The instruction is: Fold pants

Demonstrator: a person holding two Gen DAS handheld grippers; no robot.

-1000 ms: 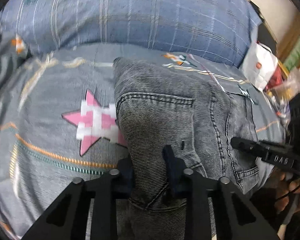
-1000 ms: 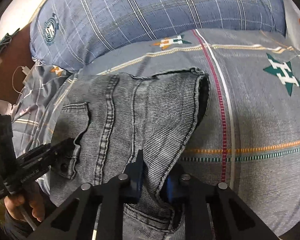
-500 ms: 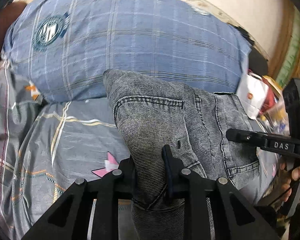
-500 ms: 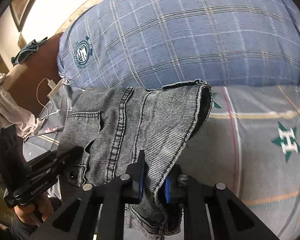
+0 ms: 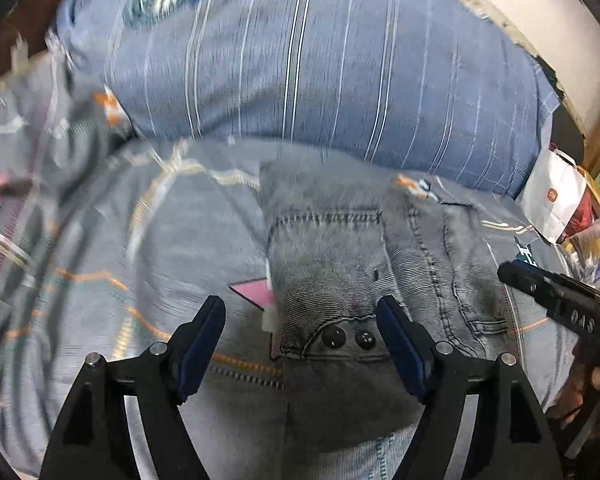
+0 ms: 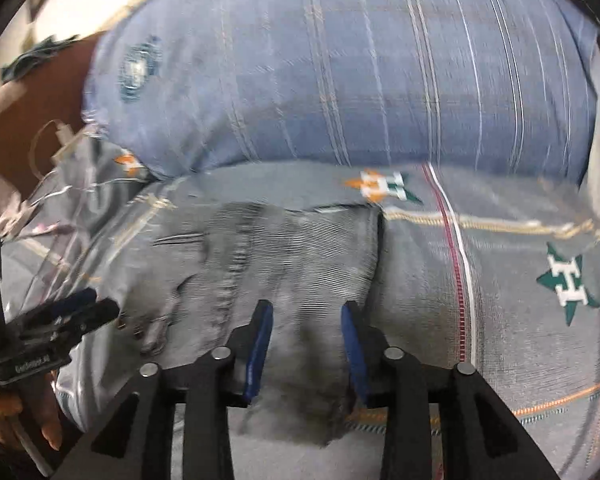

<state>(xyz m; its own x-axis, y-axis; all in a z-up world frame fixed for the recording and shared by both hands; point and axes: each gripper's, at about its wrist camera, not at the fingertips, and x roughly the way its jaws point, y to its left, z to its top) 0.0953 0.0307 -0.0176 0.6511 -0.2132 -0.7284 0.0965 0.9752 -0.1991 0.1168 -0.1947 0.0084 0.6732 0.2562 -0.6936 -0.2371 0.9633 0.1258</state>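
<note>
Your left gripper (image 5: pixel 300 336): jaws spread wide, holding nothing, poised just above the waistband edge of the pants (image 5: pixel 364 280). Two dark buttons (image 5: pixel 350 337) sit between its blue pads.

Your right gripper (image 6: pixel 306 344): jaws parted, narrower than the left, gripping nothing; the grey denim lies under and between its fingers. The same gripper shows at the right edge of the left wrist view, and your hand (image 6: pixel 16 416) on the left tool shows at the lower left of the right wrist view.

Pants: grey jeans, folded into a compact block, lying flat on the bed (image 5: pixel 100 280). A back pocket with stitched seams faces up. The far folded edge stops short of the pillow (image 5: pixel 300 60). Motion blur softens the denim in the right wrist view.

Bed: grey cover with thin orange and white lines and star prints; a pink star (image 5: pixel 256 294) peeks out beside the pants' left edge, a green star (image 6: pixel 568 284) lies well to their right.

Pillow: large, blue plaid, with a round emblem, across the head of the bed.

White paper bag (image 5: pixel 552 196): at the bed's far right, beside other clutter.
</note>
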